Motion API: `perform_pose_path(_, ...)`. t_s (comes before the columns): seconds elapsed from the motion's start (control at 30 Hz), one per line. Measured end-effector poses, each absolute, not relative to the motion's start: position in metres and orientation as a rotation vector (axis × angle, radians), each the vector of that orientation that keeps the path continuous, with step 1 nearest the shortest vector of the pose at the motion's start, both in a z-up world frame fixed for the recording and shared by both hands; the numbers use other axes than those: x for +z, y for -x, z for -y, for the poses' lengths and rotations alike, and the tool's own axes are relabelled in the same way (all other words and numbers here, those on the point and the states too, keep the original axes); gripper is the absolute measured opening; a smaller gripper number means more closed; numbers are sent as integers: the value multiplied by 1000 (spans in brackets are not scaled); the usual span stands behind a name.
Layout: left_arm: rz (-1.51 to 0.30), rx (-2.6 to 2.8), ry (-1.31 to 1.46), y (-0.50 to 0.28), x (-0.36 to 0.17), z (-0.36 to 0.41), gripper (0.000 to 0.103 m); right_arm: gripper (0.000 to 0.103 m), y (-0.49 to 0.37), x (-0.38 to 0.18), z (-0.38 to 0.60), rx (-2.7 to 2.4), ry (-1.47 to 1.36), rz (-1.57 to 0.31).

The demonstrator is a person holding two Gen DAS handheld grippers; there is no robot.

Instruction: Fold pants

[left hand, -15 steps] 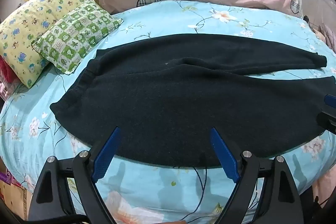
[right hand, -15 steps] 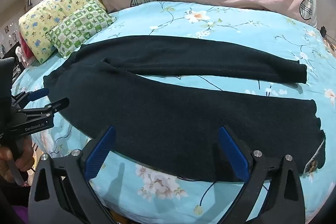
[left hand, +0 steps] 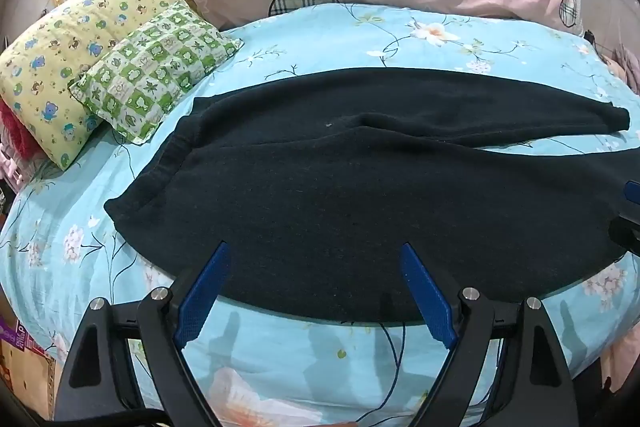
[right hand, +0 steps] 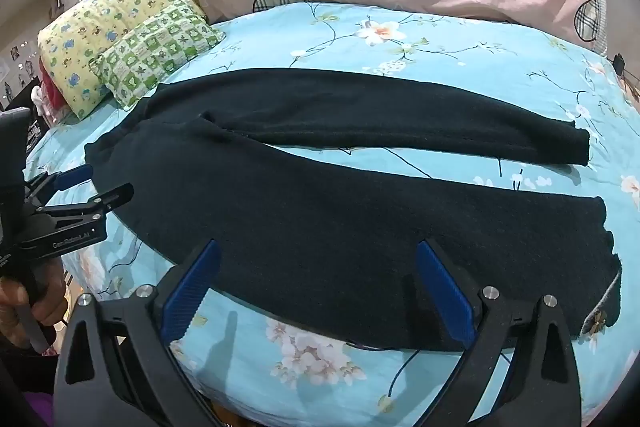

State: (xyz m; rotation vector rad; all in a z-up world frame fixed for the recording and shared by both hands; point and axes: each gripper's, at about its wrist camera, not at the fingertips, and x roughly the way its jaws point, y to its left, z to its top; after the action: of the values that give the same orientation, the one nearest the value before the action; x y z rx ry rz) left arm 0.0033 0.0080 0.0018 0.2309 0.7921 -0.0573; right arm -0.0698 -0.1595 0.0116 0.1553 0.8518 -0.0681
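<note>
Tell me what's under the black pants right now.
The pants lie flat on the blue floral bedsheet, which shows all around them. Anything beneath the fabric is covered and cannot be seen.

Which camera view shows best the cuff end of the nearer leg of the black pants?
The right wrist view: the nearer leg of the black pants ends in a cuff that is fully visible there. In the left wrist view that leg runs off the right edge, so its cuff is out of frame.
</note>
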Motion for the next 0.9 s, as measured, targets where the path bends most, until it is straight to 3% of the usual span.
perform_pose_path(0.9,-819,-69,-215,-6,-4,-12,87,98,79,10,160,-73,-171,-840)
